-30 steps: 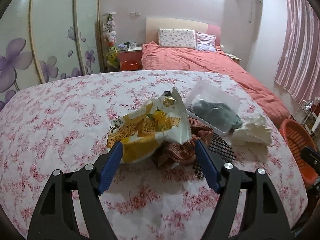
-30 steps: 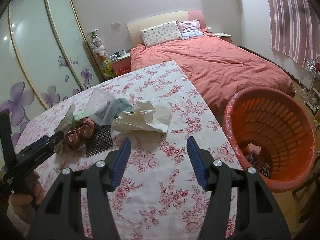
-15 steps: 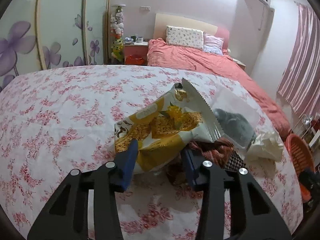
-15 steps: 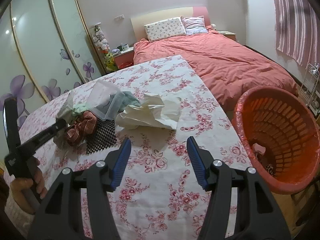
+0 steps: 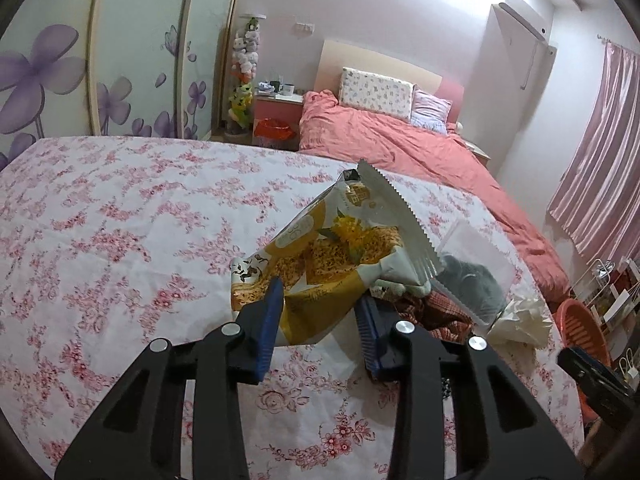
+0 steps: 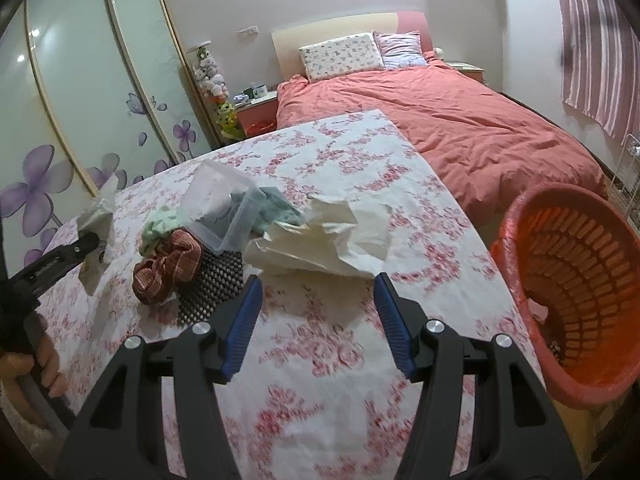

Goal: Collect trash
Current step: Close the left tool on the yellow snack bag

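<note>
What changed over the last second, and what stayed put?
The left gripper closed its fingers onto the yellow snack bag and raised it off the table. The right gripper stayed open, edging toward the crumpled paper. The clear box, cloths and orange basket stayed put.

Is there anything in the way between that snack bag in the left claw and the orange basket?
Yes. The snack bag must cross the clutter: the plastic container and crumpled paper lie before the orange basket.
</note>
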Tool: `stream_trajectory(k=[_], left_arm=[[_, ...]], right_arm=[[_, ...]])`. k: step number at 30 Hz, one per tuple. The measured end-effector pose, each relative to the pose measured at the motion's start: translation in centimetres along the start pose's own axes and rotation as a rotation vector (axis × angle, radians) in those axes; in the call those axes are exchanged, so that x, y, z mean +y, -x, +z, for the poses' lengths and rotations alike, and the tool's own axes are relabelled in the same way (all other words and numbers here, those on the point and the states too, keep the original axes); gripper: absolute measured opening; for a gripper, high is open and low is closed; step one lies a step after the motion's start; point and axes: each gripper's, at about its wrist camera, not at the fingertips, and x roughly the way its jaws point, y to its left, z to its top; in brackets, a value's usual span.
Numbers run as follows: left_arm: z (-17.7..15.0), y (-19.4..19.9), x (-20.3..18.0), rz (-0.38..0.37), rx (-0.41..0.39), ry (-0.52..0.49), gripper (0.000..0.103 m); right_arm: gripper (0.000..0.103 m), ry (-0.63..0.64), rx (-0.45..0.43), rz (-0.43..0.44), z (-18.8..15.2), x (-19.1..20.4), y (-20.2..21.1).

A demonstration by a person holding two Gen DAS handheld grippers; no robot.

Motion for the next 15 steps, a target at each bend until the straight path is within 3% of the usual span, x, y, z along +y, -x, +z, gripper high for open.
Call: stream_trajectory(k=[12, 15], left_arm=[[0.8, 0.5, -0.1, -0.018, -0.007, 0.001, 0.036], [0.8, 0.4, -0.2, -0.022, -0.004, -0.003, 0.036]], right_arm=[[0.057, -0.068, 0.001, -0.037, 2.4, 0.3, -4.1], [0.068, -0.075, -0.017, -0.053, 3.0, 0.6, -4.5]])
